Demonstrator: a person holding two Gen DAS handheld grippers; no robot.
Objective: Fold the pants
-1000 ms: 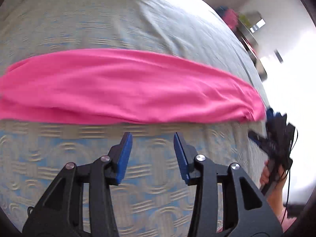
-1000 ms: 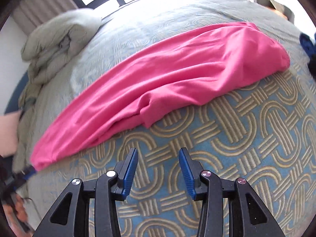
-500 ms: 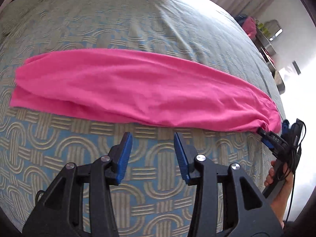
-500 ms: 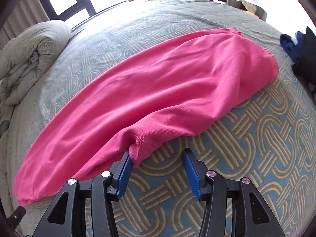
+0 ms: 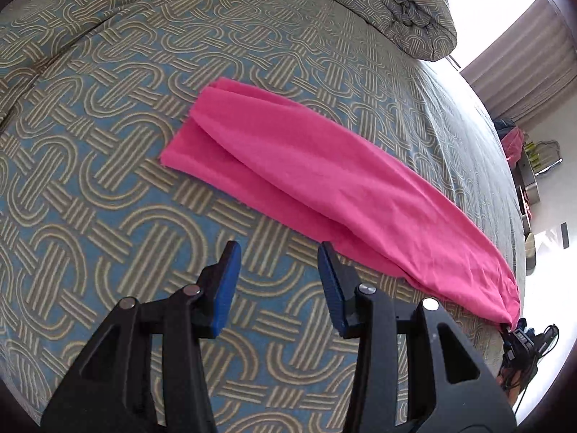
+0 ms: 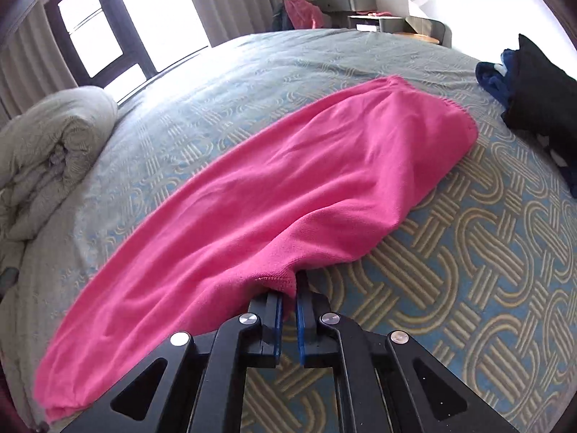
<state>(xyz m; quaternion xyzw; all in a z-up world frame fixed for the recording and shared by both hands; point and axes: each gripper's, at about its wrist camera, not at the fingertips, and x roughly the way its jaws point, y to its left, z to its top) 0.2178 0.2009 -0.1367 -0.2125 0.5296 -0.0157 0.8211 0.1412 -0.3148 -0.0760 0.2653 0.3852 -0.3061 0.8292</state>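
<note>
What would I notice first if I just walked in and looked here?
The bright pink pants jump out, stretched long across the swirly patterned bedspread. The right gripper has its blue jaws pinched on the pants' near edge, while the left gripper hangs open over the bedspread. A rolled grey duvet sits by the window.

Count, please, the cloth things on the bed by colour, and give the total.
Pink: 1, the pants
Beige patterned: 1, the rolled quilt
Dark blue: 1, a garment
Black: 1, a garment
Total: 4
</note>
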